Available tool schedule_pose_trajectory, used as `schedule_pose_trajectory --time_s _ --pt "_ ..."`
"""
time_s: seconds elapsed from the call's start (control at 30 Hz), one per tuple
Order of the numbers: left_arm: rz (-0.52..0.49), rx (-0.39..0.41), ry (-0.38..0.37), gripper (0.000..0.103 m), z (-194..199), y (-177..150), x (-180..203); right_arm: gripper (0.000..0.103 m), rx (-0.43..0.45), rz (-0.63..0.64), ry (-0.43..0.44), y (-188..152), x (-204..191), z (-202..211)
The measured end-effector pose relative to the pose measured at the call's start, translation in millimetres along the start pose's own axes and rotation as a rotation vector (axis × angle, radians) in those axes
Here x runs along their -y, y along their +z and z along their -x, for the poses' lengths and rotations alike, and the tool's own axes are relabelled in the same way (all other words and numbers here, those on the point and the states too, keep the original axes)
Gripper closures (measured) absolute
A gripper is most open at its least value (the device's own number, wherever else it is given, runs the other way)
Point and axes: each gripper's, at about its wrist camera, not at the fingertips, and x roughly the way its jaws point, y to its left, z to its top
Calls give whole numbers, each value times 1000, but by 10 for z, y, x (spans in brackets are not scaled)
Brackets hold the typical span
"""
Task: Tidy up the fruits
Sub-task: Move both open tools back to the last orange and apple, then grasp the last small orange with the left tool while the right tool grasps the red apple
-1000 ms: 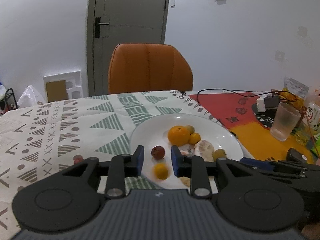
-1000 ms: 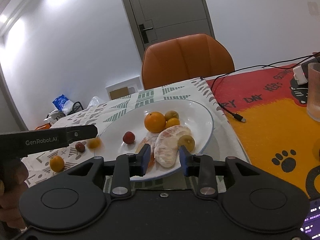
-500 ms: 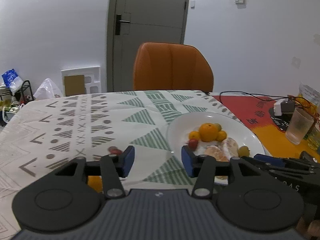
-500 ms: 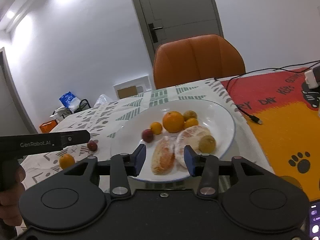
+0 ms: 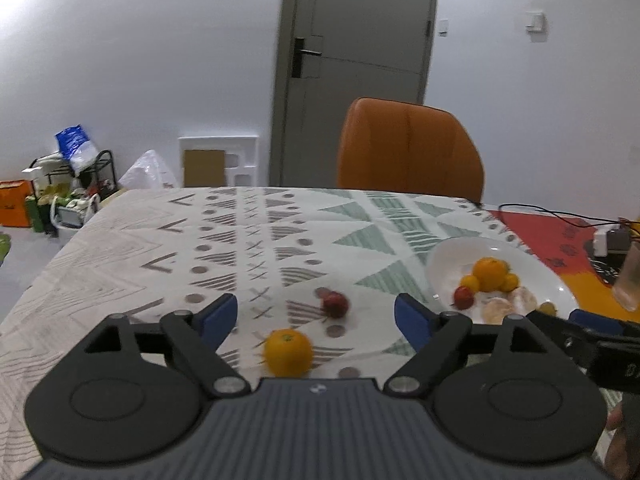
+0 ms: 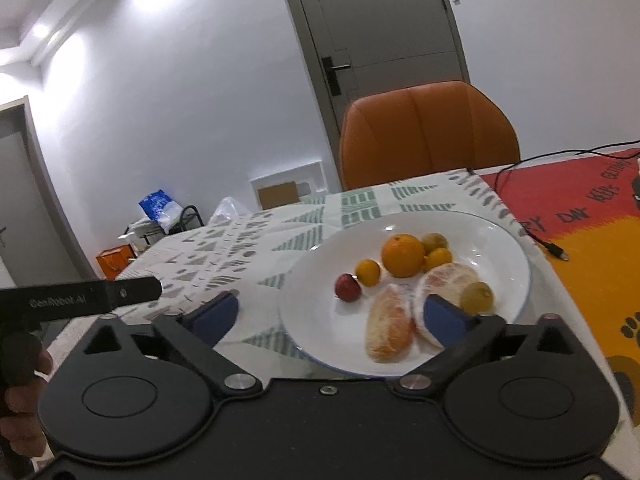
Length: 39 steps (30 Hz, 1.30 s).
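A white plate (image 6: 502, 240) holds an orange (image 6: 402, 255), small yellow fruits, a red fruit (image 6: 347, 287), two peeled citrus pieces (image 6: 390, 328) and a green fruit. It also shows in the left wrist view (image 5: 448, 268) at the right. On the patterned tablecloth lie a loose orange (image 5: 289, 353) and a small red fruit (image 5: 335, 304). My left gripper (image 5: 315, 317) is open and empty, just above the loose orange. My right gripper (image 6: 330, 314) is open and empty over the plate's near rim.
An orange chair (image 5: 408, 152) stands behind the table. A red and orange mat (image 6: 592, 216) with a black cable (image 6: 540, 236) lies to the right. A plastic cup (image 5: 630, 276) and a charger stand at the far right. Bags and a rack are on the floor at left.
My left gripper swung left from the plate to the loose fruits on the cloth and opened wider. My right gripper opened wider and moved slightly left over the plate's near rim.
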Motion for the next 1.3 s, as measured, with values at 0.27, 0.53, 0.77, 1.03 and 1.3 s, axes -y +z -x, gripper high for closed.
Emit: schedule_pose_trajectory --time_s 0.27,0.53,0.77,1.03,1.3 --pt "27 -32 30 18 -62 -103 -179 0 -38 13 22 -30 -136 -98" --pt "44 -53 15 18 -157 -210 -227 0 -62 32 31 -55 -230 -171" --pt "65 -68 5 18 -291 -251 -250 0 -104 51 41 -40 -302 -280" --pt "102 -89 -31 24 -455 -290 -312 10 -121 109 58 7 -449 -417" --pt "77 -99 -87 68 -499 -294 -359 31 -153 147 76 51 -604 -601"
